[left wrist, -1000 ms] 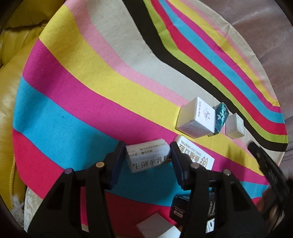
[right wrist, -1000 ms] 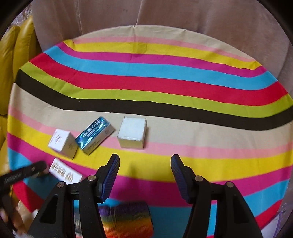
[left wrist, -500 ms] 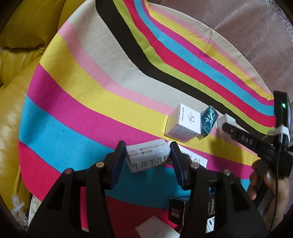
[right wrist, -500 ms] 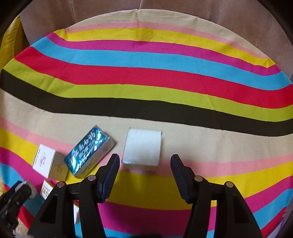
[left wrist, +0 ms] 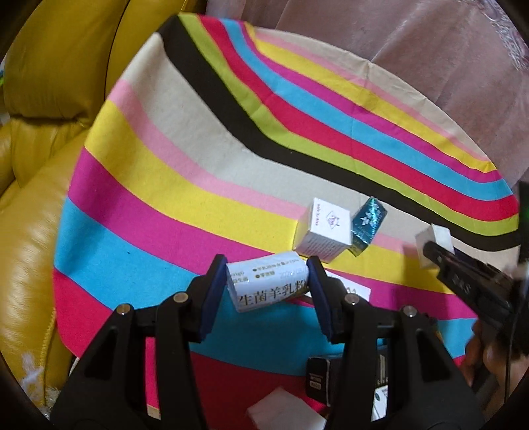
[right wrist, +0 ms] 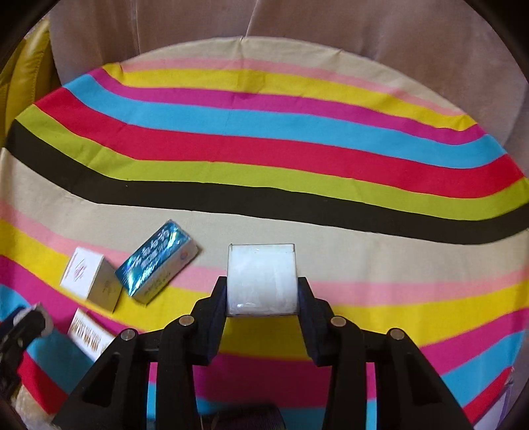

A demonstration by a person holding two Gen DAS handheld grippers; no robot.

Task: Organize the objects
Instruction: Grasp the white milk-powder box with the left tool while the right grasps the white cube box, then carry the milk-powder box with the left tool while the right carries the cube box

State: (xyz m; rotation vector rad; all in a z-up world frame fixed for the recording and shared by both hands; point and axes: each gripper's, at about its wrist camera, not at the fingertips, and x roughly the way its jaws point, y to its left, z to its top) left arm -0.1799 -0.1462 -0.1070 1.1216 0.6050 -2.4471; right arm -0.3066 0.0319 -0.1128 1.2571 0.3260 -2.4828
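Gripping a white printed box [left wrist: 269, 284] between its two pads, your left gripper [left wrist: 268, 285] holds it tilted, clear above the striped cloth [left wrist: 185, 158], with black Chinese lettering facing the camera. Just beyond that box, a flat white box with gold print [left wrist: 350, 290] lies on the cloth, mostly hidden behind your right-hand finger. Farther out sits a white cube box with a small red logo [left wrist: 325, 231], and a shiny teal foil box [left wrist: 368, 223] touches its far side. Near the bottom edge of this view a black box [left wrist: 318, 380] and a white pad [left wrist: 281, 410] show between the gripper arms (both partly cut off).

Your right gripper [right wrist: 263, 297] is closed on a translucent white cube [right wrist: 261, 278], pads pressed to its left and right faces; whether it rests on the cloth or is lifted, you cannot tell from here. In the left wrist view the same cube appears at the far right, with the right gripper's black finger across it. To the cube's left lies the teal foil box, angled, with the logo cube box just beside it. A yellow leather sofa [left wrist: 39, 198] borders the cloth on the left, and a pinkish-brown upholstered surface [right wrist: 330, 29] rises behind it.
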